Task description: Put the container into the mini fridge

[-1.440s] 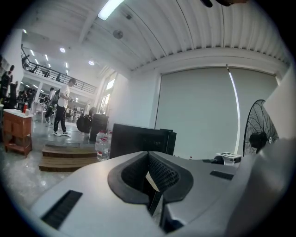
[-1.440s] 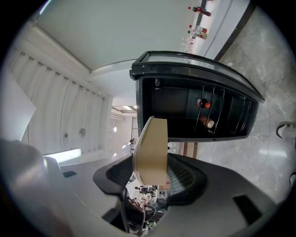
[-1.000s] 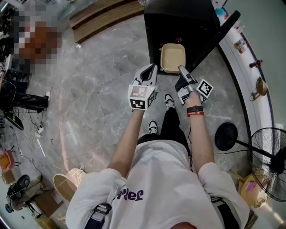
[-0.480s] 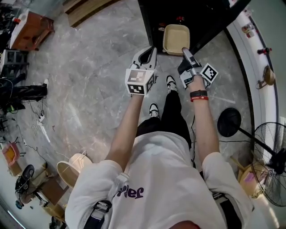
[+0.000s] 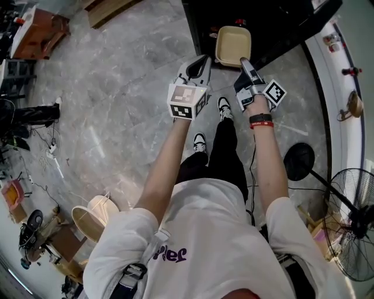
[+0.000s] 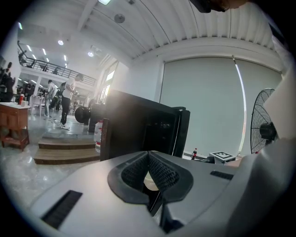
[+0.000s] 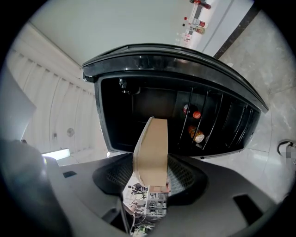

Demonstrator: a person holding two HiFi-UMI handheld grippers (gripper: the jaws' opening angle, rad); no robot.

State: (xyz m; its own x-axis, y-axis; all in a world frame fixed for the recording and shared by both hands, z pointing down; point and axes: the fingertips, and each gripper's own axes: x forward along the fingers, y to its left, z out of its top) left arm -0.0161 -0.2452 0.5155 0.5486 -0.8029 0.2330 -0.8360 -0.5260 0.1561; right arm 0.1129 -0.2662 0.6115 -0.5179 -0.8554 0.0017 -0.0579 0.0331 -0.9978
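Container (image 5: 233, 45), held by right gripper (image 5: 243, 61), has neared the mini fridge (image 5: 204, 17).

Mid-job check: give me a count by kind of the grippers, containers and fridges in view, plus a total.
Grippers: 2, the left gripper and the right gripper
Containers: 1, the tan container
Fridges: 1, the black mini fridge
Total: 4
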